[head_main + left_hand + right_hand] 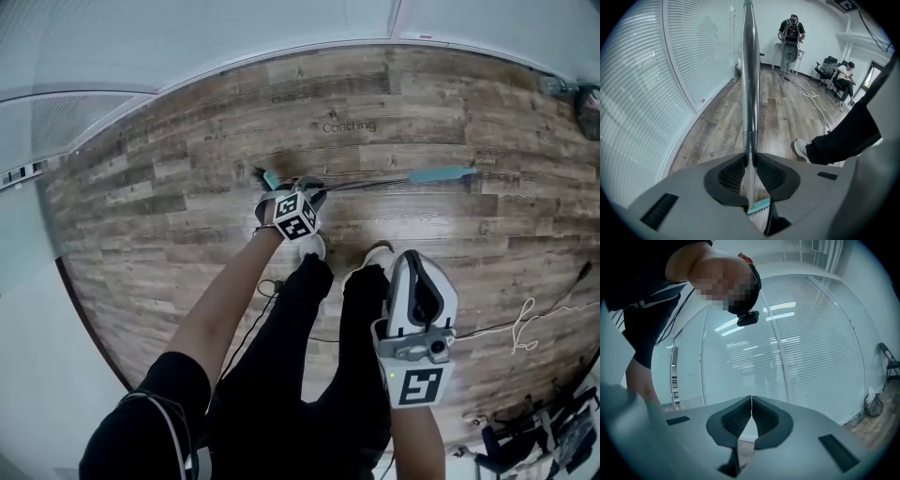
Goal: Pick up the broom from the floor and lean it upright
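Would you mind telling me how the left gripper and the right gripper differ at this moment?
The left gripper grips the broom by its metal handle; the right gripper is shut on nothing. The left gripper points down toward the wooden floor, while the right gripper faces the window blinds. Both are the same grey two-jaw design.

Head camera looks steeply down; left gripper view shares its floor [787, 108], right faces blinds [811, 348].
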`<state>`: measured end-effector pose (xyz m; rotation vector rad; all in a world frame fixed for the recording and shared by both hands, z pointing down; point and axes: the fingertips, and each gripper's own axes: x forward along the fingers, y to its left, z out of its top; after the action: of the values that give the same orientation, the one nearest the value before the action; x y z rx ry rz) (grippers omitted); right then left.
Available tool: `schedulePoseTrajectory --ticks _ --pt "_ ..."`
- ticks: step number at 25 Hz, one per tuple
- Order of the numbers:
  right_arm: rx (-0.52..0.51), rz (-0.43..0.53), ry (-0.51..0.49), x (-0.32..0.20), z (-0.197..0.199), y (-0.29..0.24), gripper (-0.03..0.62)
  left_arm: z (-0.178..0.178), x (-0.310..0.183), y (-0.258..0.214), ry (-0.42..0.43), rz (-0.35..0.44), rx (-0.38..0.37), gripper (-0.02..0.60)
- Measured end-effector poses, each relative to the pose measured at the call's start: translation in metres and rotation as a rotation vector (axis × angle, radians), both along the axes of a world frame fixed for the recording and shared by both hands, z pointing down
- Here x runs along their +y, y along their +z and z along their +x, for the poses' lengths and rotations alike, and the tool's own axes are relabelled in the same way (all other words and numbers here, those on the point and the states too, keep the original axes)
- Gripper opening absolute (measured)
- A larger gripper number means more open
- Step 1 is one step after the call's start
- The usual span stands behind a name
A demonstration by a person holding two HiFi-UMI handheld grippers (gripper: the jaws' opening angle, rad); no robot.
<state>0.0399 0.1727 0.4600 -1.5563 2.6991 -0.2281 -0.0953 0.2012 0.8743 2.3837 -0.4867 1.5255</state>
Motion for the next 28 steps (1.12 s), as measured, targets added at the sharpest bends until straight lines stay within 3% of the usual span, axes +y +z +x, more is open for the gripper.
schedulePoseTrajectory --ticks 8,15,20,28 --pt "0.026 0.086 -0.047 0.006 -0.026 -0.133 0.020 0.016 -0.012 -0.124 -0.090 0.013 0.045 0.087" --pt "0.039 0.119 0.086 0.050 0.006 -0.234 0.020 0.022 -0.031 -0.222 -0.187 0.018 0.129 0.087" --pt "0.092 0.142 0.150 0.075 0.011 -0.261 0.020 0.018 -0.044 -0.268 -0.248 0.023 0.173 0.087" --pt "0.033 0.200 0.160 0.050 -0.010 -0.284 0.020 0.008 -0.069 -0.304 -0.269 0.076 0.145 0.087"
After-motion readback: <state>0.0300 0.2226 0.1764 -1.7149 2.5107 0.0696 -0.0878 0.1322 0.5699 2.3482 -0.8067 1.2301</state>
